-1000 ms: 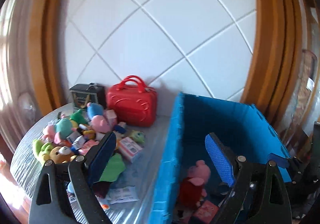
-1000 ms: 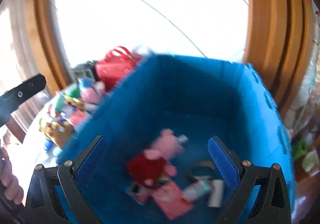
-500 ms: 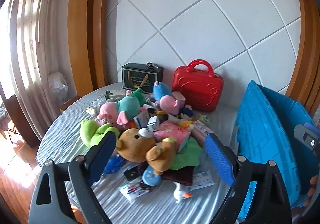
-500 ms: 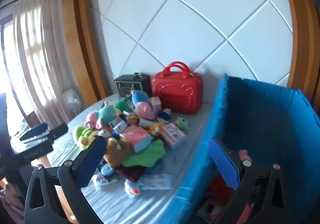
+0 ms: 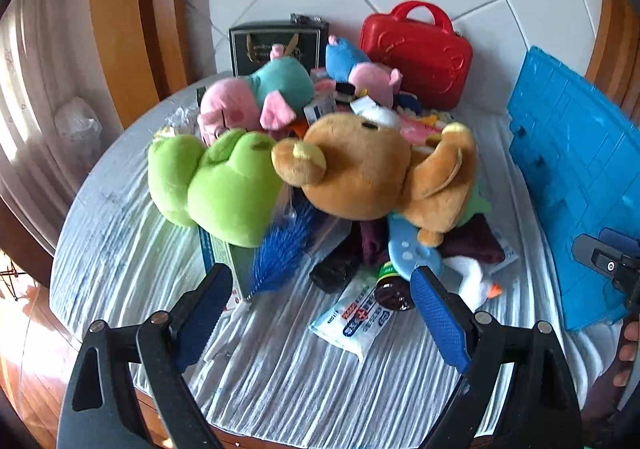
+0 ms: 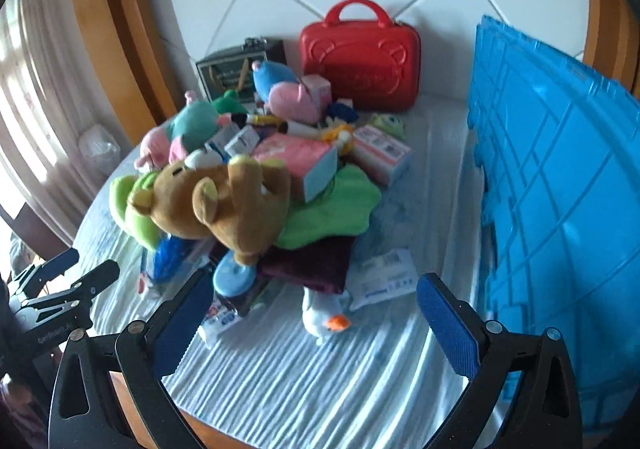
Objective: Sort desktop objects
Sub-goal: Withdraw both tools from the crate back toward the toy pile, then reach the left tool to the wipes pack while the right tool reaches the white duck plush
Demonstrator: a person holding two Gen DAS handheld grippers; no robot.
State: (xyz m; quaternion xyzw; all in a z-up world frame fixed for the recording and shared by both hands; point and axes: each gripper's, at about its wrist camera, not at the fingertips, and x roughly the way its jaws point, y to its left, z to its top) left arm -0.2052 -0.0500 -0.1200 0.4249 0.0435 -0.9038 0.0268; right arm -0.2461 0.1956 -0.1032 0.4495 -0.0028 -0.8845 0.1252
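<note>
Both grippers have swung away from the blue bin and come down over the toy pile, which a second ago sat far off at the left of each view.

The left gripper (image 5: 320,301) hangs over the near edge of the counter (image 5: 120,249), jaws wide apart with nothing between them. Straight ahead at twelve o'clock lies the brown bear plush (image 5: 368,173), on its back atop the heap. The green plush (image 5: 216,185) presses against it at nine o'clock. A white wipes packet (image 5: 352,323) and a dark bottle (image 5: 394,289) lie on the cloth just ahead of the right-hand jaw.

The right gripper (image 6: 314,309) is likewise open and empty. A small white duck toy (image 6: 324,313) lies between its jaws, touching neither. The bear (image 6: 224,201) is at eleven o'clock, resting on a green cloth (image 6: 336,205) and a maroon cloth (image 6: 308,265). The red case (image 6: 360,63) stands upright against the wall at twelve o'clock, a dark box (image 6: 236,67) beside it. The blue bin (image 6: 560,189) rises at three o'clock, well apart from the heap.
</note>
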